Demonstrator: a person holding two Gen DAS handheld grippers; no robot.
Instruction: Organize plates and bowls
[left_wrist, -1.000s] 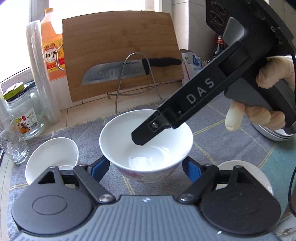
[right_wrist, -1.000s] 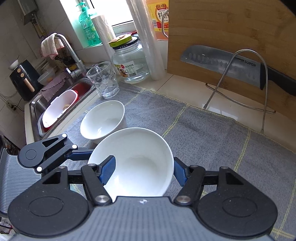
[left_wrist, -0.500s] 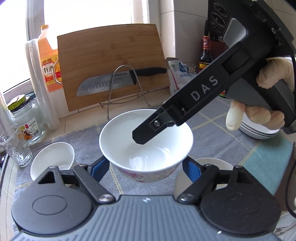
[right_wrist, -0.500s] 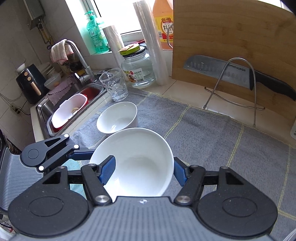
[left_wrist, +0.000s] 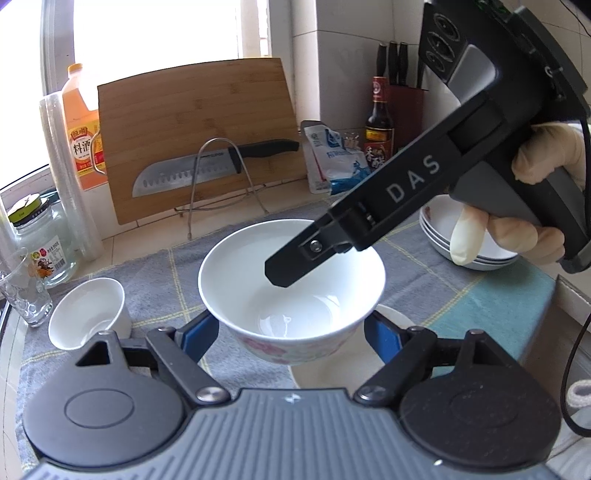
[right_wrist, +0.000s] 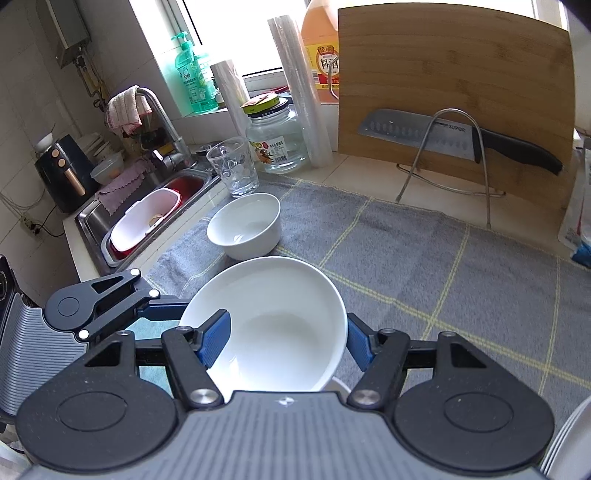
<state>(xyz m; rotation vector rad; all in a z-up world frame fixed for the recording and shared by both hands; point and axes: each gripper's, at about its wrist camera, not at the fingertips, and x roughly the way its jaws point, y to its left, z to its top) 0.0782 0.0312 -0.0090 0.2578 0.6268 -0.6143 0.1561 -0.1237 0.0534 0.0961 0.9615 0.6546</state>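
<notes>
Mid-job — both grippers, left gripper (left_wrist: 291, 332) and right gripper (right_wrist: 286, 339), clamp one floral bowl (left_wrist: 291, 291); small bowl (right_wrist: 244, 225) at 11 o'clock unstacked, plate stack (left_wrist: 469, 240) at 2 o'clock.

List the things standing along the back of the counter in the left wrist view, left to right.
Glass jar → roll of plastic wrap → orange bottle → cutting board → white and blue pouch → dark sauce bottle → knife block.

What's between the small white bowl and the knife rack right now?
Only bare grey mat lies between the small bowl and the rack, then a strip of tiled counter; the right wrist view shows it.
</notes>
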